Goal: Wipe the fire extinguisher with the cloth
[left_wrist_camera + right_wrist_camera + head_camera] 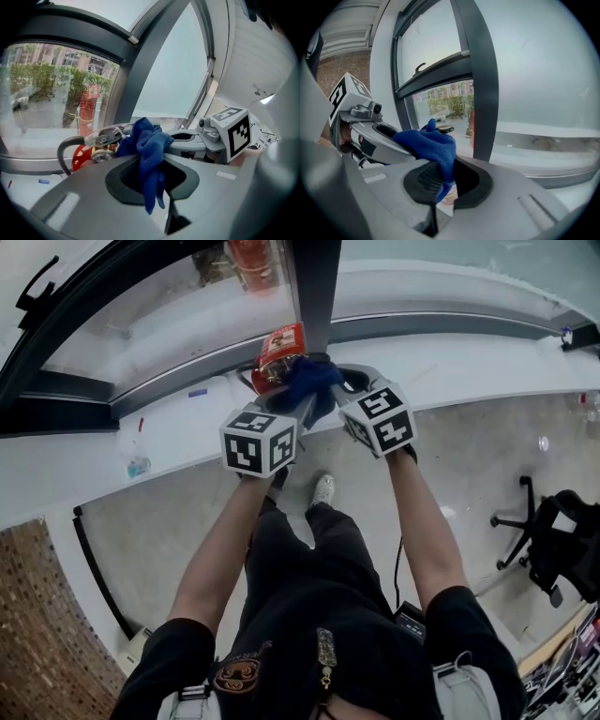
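My left tool (150,177) and right tool (440,182) both pinch the cloth (149,140) atop the fire extinguisher (277,354) on the window sill (183,423), so I should press firmly and rub down its body.

**White ledge under the window**

The white ledge (187,432) runs left to right below the glass. The fire extinguisher (278,354) rests on it at the far edge. Left of it lie a small blue tag (197,392) and, nearer, a clear bluish object (138,466).
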`<act>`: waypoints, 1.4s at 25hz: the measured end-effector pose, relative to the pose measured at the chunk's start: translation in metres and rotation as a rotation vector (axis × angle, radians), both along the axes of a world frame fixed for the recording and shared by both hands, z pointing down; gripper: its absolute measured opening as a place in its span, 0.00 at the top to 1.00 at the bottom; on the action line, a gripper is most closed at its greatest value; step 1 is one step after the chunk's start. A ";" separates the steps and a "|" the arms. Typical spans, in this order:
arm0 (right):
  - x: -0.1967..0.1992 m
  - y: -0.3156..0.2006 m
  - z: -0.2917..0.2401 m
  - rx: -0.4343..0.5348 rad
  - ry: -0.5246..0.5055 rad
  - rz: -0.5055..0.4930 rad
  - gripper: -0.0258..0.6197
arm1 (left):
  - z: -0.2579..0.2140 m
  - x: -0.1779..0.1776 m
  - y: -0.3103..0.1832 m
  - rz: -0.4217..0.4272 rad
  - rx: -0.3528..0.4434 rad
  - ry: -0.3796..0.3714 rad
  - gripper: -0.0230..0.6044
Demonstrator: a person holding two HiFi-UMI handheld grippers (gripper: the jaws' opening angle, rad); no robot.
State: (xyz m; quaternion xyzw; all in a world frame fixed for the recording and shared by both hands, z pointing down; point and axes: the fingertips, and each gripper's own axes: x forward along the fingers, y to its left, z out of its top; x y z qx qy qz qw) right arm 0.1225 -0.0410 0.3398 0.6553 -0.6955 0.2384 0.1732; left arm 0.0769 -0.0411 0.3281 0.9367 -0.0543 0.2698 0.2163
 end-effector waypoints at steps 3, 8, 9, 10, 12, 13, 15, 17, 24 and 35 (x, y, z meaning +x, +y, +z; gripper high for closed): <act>0.018 0.011 0.006 -0.015 0.002 0.051 0.92 | 0.004 0.016 0.009 0.029 -0.007 0.000 0.86; 0.037 0.028 0.019 -0.057 -0.003 0.120 0.92 | 0.015 0.035 0.021 0.065 -0.007 -0.017 0.86; 0.036 0.030 0.023 -0.069 -0.005 0.124 0.92 | 0.018 0.034 0.021 0.066 -0.005 -0.023 0.86; 0.034 0.032 0.028 -0.080 -0.008 0.122 0.92 | 0.021 0.032 0.021 0.064 -0.002 -0.028 0.86; 0.024 0.033 0.036 -0.098 -0.020 0.108 0.92 | 0.026 0.024 0.019 0.048 0.004 -0.037 0.86; 0.017 0.032 0.039 -0.106 -0.026 0.098 0.92 | 0.028 0.018 0.016 0.037 0.006 -0.043 0.86; 0.002 0.029 0.045 -0.116 -0.038 0.073 0.92 | 0.033 0.004 0.009 0.012 0.009 -0.056 0.86; -0.013 0.021 0.046 -0.116 -0.044 0.049 0.92 | 0.034 -0.009 -0.001 -0.016 0.010 -0.065 0.86; -0.037 -0.002 0.038 -0.135 -0.009 0.040 0.92 | 0.030 -0.032 -0.028 -0.049 -0.015 -0.059 0.86; -0.087 -0.012 0.030 -0.190 -0.002 -0.022 0.92 | 0.031 -0.067 -0.053 -0.023 -0.024 -0.085 0.87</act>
